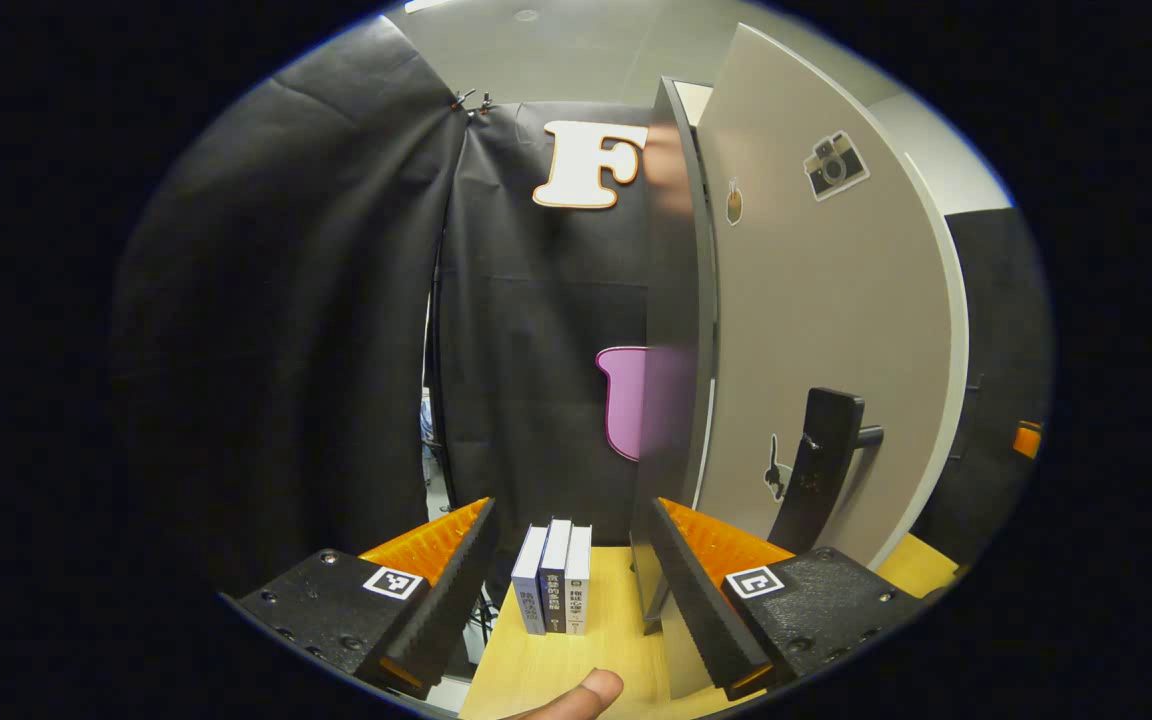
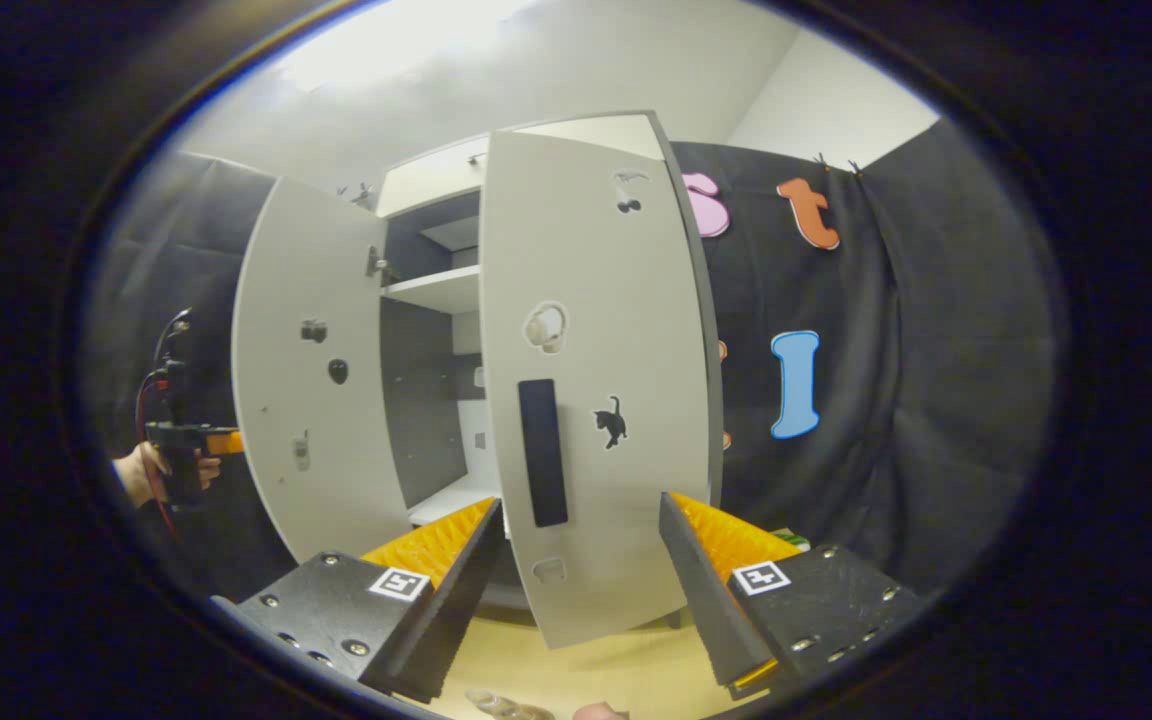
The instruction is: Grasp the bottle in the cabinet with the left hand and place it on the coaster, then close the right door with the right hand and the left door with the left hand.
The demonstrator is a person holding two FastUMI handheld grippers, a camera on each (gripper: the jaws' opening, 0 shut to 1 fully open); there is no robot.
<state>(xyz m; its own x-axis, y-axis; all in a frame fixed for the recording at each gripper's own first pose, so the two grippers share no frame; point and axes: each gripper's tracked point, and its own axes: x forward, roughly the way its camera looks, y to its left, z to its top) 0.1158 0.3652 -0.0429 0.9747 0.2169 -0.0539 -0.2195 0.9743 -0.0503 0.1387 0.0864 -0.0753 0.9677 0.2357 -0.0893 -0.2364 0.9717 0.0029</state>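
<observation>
At the bottom of the left gripper view, my left tongs (image 1: pixel 572 545) stand apart with nothing between them. Beyond their gap, three pale upright books (image 1: pixel 553 577) stand side by side on the light wooden bench (image 1: pixel 586 665). At about two o'clock the pale grey left cabinet door (image 1: pixel 826 330) stands open, nearly edge-on to me, with its black bar handle (image 1: pixel 816 470) low on the face and a camera sticker (image 1: pixel 835 165) near the top. A fingertip (image 1: pixel 576 697) pokes in at six o'clock.

In the right gripper view my right tongs (image 2: pixel 581 545) are also spread wide and empty, just in front of the pale grey right cabinet door (image 2: pixel 596 300), whose black vertical handle (image 2: pixel 543 452) sits at twelve o'clock. That door is open, as is the left door at ten o'clock, with a white shelf (image 2: pixel 436 288) between them. At nine o'clock a hand (image 2: pixel 141 472) holds the other gripper. I cannot make out the bottle or the coaster.
</observation>
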